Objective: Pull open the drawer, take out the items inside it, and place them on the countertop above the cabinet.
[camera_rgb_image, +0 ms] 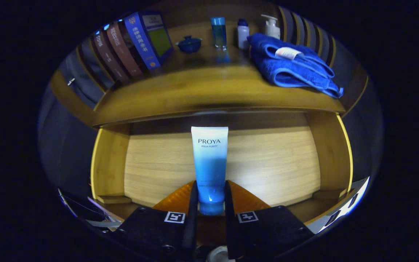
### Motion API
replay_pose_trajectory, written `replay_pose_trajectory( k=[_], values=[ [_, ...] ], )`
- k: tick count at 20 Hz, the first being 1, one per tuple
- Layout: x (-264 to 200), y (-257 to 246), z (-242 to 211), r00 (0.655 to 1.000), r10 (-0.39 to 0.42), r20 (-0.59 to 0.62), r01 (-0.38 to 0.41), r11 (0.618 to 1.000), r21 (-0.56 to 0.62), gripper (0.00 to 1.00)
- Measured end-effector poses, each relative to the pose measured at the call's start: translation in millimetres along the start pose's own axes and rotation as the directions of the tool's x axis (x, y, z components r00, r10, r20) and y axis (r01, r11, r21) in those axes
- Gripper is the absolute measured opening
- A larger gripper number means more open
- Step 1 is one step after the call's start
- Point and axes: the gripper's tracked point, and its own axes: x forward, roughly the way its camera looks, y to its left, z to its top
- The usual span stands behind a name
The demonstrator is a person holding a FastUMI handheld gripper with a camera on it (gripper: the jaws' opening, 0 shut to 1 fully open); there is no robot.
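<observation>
We have the gripper (211, 196) closed on the cap end of the tube (210, 163), both fingers pressing its sides, above the open drawer (111, 163), near the middle of its front edge. The tube looks light, soft and slick; holding near the stiffer cap seems wise. The countertop (202, 91) waits above.

Open pale wooden drawer (267, 163) carries one white-to-blue plastic tube (209, 160), cap end gripped between both fingers of the gripper (211, 203). Brown wooden countertop (202, 91) above carries leaning row of books (129, 47), small dark blue lidded pot (189, 44), clear blue bottle (219, 32), white bottle (243, 33), white pump bottle (272, 26), folded blue towel (293, 65).
</observation>
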Motion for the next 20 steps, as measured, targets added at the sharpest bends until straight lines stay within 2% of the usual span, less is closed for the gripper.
replay_pose_trajectory(
  k=[4, 10, 14, 20],
  values=[
    [-35.5, 2.3, 42.7, 0.995, 0.01, 0.103, -0.009, 1.0, -0.013, 0.37],
    [-29.9, 7.0, 137.7, 0.973, -0.027, 0.229, 0.035, 0.999, -0.034, 0.37],
    [2.6, 6.3, 181.1, 0.978, -0.044, 0.205, 0.053, 0.998, -0.039, 0.37],
    [47.9, 4.4, 190.0, 0.991, -0.048, 0.127, 0.05, 0.999, -0.012, 0.37]
  ],
)
